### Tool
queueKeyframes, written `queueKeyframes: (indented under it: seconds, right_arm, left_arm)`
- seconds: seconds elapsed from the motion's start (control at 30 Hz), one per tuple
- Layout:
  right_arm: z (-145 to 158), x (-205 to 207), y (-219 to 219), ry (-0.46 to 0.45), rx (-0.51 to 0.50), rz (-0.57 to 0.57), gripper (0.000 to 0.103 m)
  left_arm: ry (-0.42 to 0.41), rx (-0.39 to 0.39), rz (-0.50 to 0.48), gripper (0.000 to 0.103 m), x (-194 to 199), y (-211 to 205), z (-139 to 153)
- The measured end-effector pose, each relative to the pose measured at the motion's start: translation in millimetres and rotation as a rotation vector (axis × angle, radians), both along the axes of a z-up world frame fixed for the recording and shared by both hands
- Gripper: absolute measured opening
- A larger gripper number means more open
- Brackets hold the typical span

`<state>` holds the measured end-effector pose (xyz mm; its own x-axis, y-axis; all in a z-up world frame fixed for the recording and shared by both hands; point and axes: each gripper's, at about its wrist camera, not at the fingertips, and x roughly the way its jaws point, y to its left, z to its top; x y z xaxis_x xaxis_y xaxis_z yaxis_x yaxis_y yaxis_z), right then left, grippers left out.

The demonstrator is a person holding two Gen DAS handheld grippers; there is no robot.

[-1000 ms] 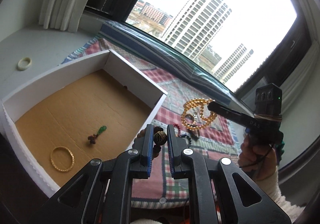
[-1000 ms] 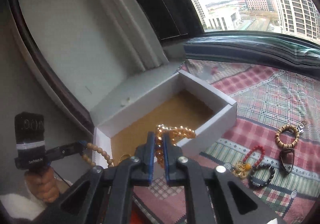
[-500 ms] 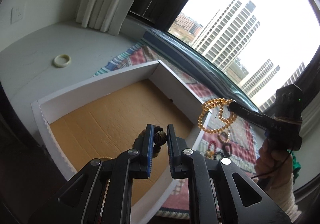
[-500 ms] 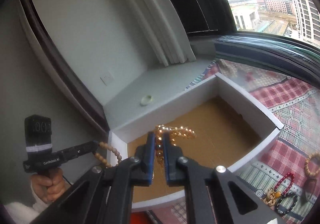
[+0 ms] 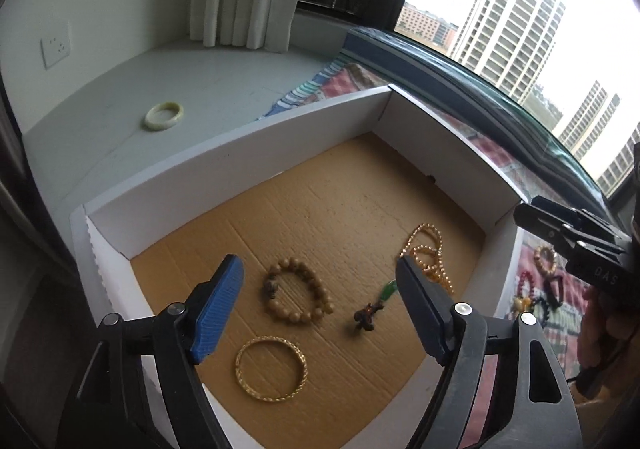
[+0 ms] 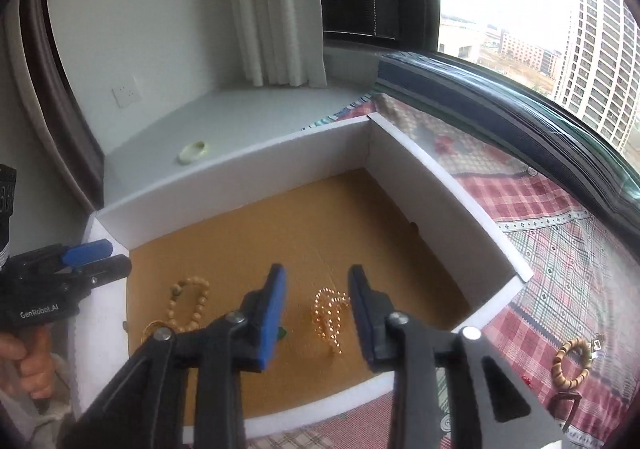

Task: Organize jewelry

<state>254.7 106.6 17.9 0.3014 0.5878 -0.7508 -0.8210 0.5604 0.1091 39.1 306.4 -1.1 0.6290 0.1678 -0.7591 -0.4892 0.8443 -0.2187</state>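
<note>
A white box [image 5: 240, 153] with a brown cardboard floor holds the jewelry. My left gripper [image 5: 316, 269] hangs over it, jaws opening wide with nothing touching the pads. Beneath it on the floor lies the wooden bead bracelet [image 5: 298, 295], with a gold bangle [image 5: 271, 369] and a green pendant [image 5: 376, 305] nearby. My right gripper [image 6: 316, 277] is also opening. The amber bead strand [image 6: 330, 313] lies loose on the floor below its fingers. In the right wrist view the wooden bead bracelet [image 6: 190, 305] rests further left.
A pale jade bangle [image 5: 164, 115] sits on the grey sill behind the box. On the plaid cloth [image 6: 560, 249] to the right lie another wooden bracelet [image 6: 572, 365] and several small pieces [image 5: 536, 281]. A curtain and the window stand behind.
Both grippers came down over the box and opened. The wooden bracelet left the left gripper and the amber strand left the right one. Both pieces now lie on the box floor.
</note>
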Motion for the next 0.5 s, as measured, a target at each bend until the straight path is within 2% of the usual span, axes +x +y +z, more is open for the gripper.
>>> queueKeyframes:
  seconds: [0.03,0.2,0.3,0.5]
  right_arm:
    - [1,-2,-7,-0.004,0.017,-0.017,0.062]
    - [5,-18,-45,-0.006,0.057,-0.049,0.065]
    - [3,-33,-77,-0.036,0.046,-0.079,0.075]
    - [-14,-60,-149,-0.122,-0.013,-0.178,0.077]
  left_arm:
    - [0.000,0.004,-0.011,0.081,-2,-6,1]
    - [-0.032,-0.001,-0.084,0.085,-8,-39,10]
    - [-0.053,-0.008,-0.148,0.087,-7,-69,17]
    - [-0.084,-0.035,-0.310,0.088,7,-138,20]
